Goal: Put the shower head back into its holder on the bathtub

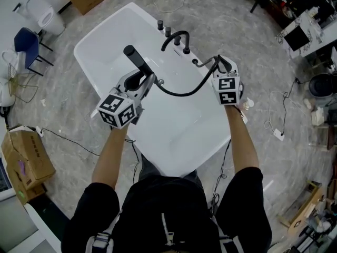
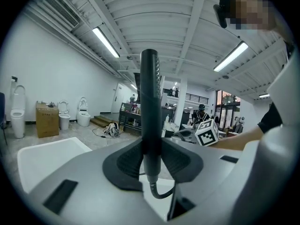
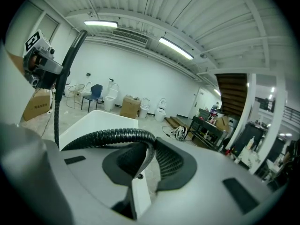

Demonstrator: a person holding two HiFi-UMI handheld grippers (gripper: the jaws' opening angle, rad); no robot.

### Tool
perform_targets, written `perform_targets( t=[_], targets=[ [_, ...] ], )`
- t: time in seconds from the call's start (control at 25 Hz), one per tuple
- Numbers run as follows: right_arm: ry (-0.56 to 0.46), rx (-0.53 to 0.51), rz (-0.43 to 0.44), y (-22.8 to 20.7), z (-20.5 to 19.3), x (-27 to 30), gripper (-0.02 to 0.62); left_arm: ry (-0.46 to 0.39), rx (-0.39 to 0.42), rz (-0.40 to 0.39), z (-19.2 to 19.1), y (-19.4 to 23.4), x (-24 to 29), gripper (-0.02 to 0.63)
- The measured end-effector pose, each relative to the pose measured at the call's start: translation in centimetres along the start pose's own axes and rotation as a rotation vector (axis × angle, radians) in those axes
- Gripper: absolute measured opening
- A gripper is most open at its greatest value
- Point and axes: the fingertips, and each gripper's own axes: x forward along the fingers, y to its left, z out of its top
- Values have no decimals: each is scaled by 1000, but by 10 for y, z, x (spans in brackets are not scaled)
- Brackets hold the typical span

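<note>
Left gripper: its jaws are clamping the lower handle of the shower head, just above the hose joint, with a pad pressing on each side of the stem.

Shower head: it is hanging over the basin of the bathtub, left of centre, and pointing toward 11 o'clock from the left claw in the head view. It is presenting as a slim, rigid, dark stick. It is judged light but smooth, and so liable to twist between the pads. The present hold low on the handle is judged sound.

Hose: a ribbed, flexible line is sagging toward 6 o'clock between the two claws. It is judged springy and likely to be tugging the head sideways during seating.

Rim fittings: a row of dark fittings, a curved spout among them, is lining the tub edge at 1 o'clock of the shower head. The holder is judged to be in this row, but which fitting it is cannot be told.

Right gripper: its jaws are pinching the hose close to the rim, at 3 o'clock of the shower head, and taking up the slack.

Edges: the hard rim and the spout are standing close to the likely approach, so a knock there is the main risk.

Open room: nothing is showing between the shower head and the fittings. The cardboard box at 8 o'clock is lying well apart from the tub.
</note>
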Motion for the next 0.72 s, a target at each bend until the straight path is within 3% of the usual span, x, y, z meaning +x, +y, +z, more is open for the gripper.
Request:
perform_targets(
  t=[0.72],
  targets=[
    [65,48,21,16,-48,43,72,35,-15,-6,-43,27,26,135]
  ],
)
